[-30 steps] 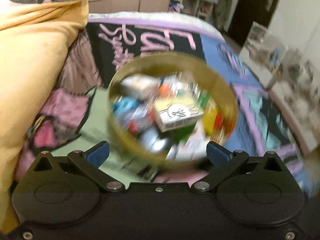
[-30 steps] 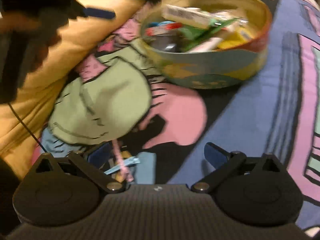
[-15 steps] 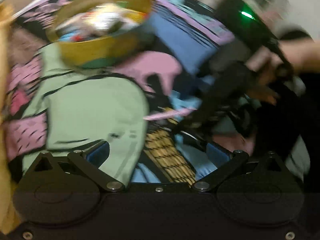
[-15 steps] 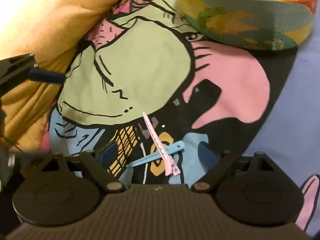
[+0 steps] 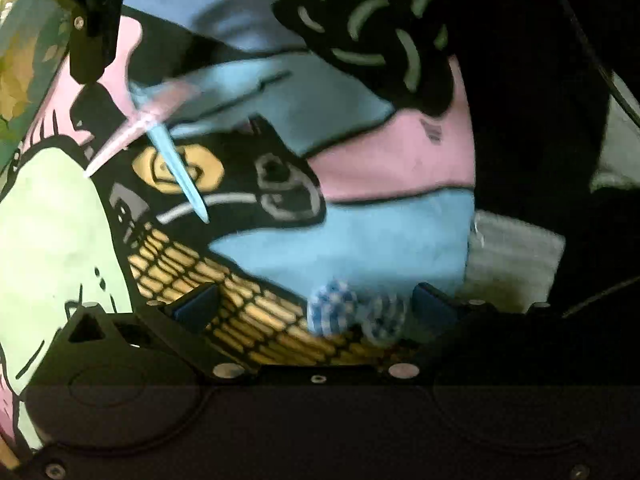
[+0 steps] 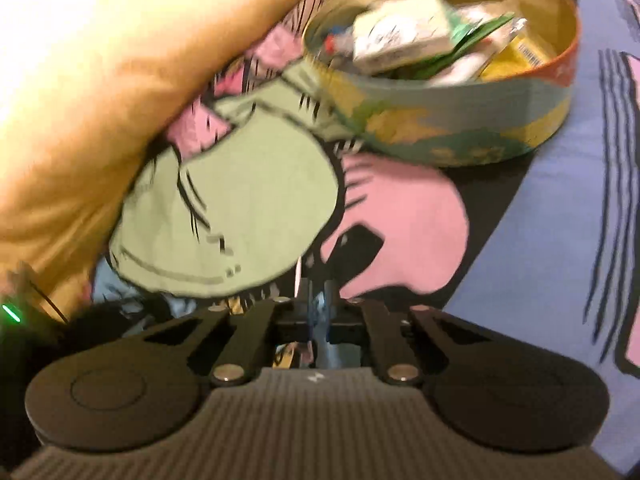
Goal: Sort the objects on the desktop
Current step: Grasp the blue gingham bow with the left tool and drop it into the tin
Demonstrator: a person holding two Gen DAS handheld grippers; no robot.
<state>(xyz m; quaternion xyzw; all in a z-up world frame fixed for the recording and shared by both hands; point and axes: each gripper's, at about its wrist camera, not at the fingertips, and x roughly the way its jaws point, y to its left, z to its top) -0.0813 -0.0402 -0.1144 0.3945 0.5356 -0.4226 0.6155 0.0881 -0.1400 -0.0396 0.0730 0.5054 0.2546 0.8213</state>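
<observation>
**Kid:** What is right by your left tongs (image 5: pixel 312 304)?

**Me:** My left tongs are wide apart and hold nothing. Low between the two tips sits a little blue and white checked thing (image 5: pixel 334 310). It is blurry, so I cannot tell what it is. It lies on the cartoon blanket (image 5: pixel 360 236).

**Kid:** And farther out?

**Me:** A blue hair clip (image 5: pixel 180 172) and a pink hair clip (image 5: pixel 120 140) cross each other. Their crossed ends are up at my right tongs (image 5: pixel 94 40), in the top left corner of that view. Their points hang down over the blanket.

**Kid:** So what do your right tongs do?

**Me:** My right tongs (image 6: pixel 318 308) are squeezed almost shut. Something thin and blue is pinched between them, and a pale thin tip sticks up beside it. That is the clips, but it is too blurry there to see more.

**Kid:** What is past them?

**Me:** First the blanket with its big green patch. On the left a yellow cushion (image 6: pixel 100 80) rests on it. Far off stands a round tin (image 6: pixel 460 120), open on top, full of small boxes and packets.
</observation>
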